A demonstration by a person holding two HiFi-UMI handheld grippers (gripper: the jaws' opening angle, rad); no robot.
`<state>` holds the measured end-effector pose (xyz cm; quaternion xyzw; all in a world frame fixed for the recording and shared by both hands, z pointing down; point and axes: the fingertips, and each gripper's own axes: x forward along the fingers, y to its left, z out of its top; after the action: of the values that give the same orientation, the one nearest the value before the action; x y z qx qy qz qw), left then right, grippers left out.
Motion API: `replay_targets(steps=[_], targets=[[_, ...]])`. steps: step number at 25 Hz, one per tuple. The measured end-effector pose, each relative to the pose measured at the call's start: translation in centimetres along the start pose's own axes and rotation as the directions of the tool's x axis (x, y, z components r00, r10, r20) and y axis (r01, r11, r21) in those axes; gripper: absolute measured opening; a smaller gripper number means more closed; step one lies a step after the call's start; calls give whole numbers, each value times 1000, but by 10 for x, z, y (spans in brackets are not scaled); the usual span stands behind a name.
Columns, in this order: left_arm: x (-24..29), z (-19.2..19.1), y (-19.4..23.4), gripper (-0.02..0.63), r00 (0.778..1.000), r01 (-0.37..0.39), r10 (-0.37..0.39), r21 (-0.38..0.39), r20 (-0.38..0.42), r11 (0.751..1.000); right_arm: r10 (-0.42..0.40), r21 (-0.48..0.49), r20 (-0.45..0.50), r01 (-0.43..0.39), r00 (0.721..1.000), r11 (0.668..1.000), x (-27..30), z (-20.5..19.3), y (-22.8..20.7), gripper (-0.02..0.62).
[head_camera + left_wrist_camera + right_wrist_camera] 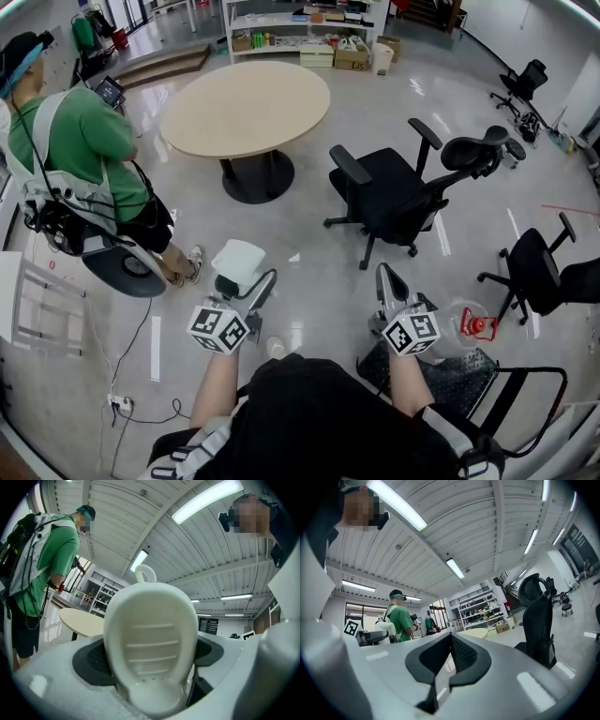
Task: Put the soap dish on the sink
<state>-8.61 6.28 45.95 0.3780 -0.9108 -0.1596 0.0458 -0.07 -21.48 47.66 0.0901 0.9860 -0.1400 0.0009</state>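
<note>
No sink shows anywhere on this open floor of round bench (246,108) and office chairs (394,192), so your set-down spot is out of sight. You hold the white soap dish (151,641) out in front in the left gripper (242,279), jaws clamped wide on its near end. It looks rigid, light, smooth and likely slippery, so grip by the rim. Its underside is hidden. Your right gripper (450,641) travels alongside, jaws together, empty.
</note>
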Motion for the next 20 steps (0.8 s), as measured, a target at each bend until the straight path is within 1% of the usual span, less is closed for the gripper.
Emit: replay_targets(steps=[3, 6, 9, 13, 17, 20], targets=[[4, -5, 16, 476, 1000, -11, 11, -34, 5, 999, 8, -4, -4, -8, 1000, 1000, 10, 2, 3, 6], [15, -1, 28, 476, 1000, -1, 2, -46, 24, 999, 9, -21, -1, -9, 1000, 1000, 27, 6, 2, 6], [26, 7, 41, 476, 999, 8, -6, -48, 41, 999, 13, -31, 3, -13, 1000, 999, 45, 10, 6, 6], [31, 17, 65, 476, 999, 11, -9, -48, 45, 999, 22, -37, -7, -22, 1000, 999, 71, 5, 20, 6], [28, 26, 91, 476, 999, 4, -3, -42, 41, 999, 44, -33, -26, -45, 999, 998, 101, -5, 41, 6], [22, 29, 107, 476, 1000, -8, 8, -20, 27, 1000, 64, -26, -41, -65, 997, 998, 121, -15, 56, 6]])
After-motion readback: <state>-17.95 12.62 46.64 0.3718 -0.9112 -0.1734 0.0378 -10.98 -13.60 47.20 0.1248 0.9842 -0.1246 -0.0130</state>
